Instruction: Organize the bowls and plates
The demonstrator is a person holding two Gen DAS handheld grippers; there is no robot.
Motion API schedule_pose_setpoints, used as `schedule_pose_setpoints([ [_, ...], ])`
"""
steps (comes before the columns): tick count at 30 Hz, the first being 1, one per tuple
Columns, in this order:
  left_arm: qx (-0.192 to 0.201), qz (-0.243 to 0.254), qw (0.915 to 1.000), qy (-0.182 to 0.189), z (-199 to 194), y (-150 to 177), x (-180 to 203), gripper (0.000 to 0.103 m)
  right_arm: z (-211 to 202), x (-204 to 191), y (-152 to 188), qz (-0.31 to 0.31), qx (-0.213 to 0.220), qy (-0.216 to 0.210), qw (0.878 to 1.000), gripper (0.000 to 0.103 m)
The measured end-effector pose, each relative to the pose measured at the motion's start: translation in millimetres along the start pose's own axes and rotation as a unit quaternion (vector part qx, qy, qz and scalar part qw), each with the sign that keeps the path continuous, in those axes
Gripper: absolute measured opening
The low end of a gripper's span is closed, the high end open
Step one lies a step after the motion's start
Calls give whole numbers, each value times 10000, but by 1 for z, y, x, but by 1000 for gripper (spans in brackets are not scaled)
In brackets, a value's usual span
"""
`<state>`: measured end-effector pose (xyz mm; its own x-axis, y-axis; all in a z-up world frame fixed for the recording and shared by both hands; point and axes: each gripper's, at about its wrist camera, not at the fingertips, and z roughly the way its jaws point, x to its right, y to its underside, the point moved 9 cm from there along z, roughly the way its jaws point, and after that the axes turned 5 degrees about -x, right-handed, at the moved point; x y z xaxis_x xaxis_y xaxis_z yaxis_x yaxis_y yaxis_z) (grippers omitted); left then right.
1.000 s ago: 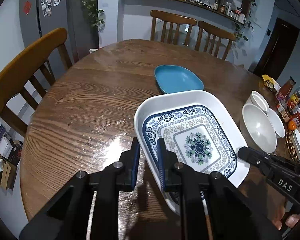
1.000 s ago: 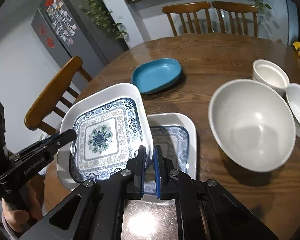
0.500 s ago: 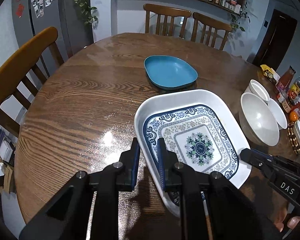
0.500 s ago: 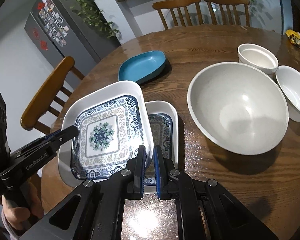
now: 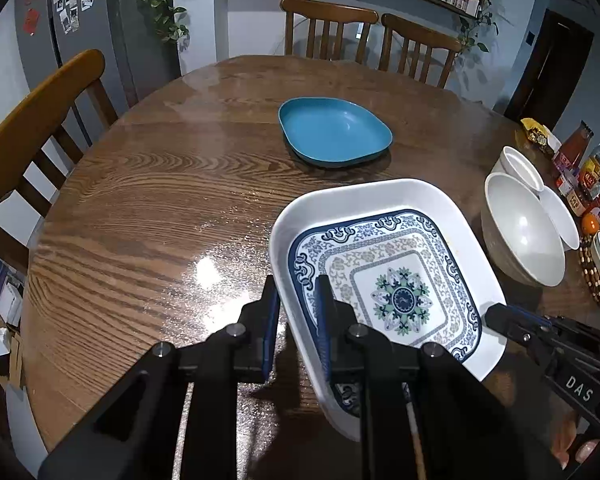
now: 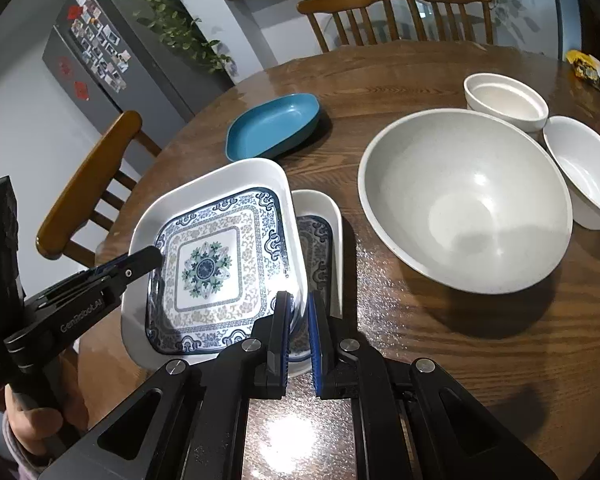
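The left tool (image 5: 296, 312) is clamped on the left rim of the large patterned square plate (image 5: 392, 276), and the right tool (image 6: 299, 322) is pinched on the opposite rim of the same plate, so the plate is carried by both tools. It is held tilted, just above the near edge of the desk (image 5: 148, 216), and it partly overlaps a smaller patterned square plate (image 6: 324, 240) that lies on the desk beneath its right side. Step in hand, as judged: the large plate is being carried as part of stacking the plates; whether it is meant to go over or under the smaller one cannot be told. The next move is judged to call for level, matched motion of both tools, a gentle set-down on a chosen spot, and both grips released only once the plate is supported. A blue plate (image 5: 334, 132) is seen well apart toward the far side of the desk. A large white bowl (image 6: 464, 200) sits near the right edge, with a small straight-sided white bowl (image 6: 506, 100) and another white bowl (image 6: 586, 170) just beyond it. Writing: "DAS" is read on the right tool body in the left wrist view, "GenRobot.AI" on the left tool body in the right wrist view. Labels on the bottles and packets (image 5: 584, 176) at the far right edge are too small to be read.
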<state>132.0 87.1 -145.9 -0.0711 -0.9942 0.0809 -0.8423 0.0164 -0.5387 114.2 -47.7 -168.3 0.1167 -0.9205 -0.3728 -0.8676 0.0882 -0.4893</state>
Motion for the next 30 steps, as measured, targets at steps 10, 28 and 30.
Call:
schedule_pose_setpoints([
  [10,-151,68,9999,28,11,2,6,15,3,7,9,53,-78,70,9999,10],
  [28,-352,108,9993,36,26,2,6,16,5,9,15,47,-201,152,9997,11],
  [30,-363,110,9993,32,27,2,6,16,5,9,15,39,-215,170,9996,12],
])
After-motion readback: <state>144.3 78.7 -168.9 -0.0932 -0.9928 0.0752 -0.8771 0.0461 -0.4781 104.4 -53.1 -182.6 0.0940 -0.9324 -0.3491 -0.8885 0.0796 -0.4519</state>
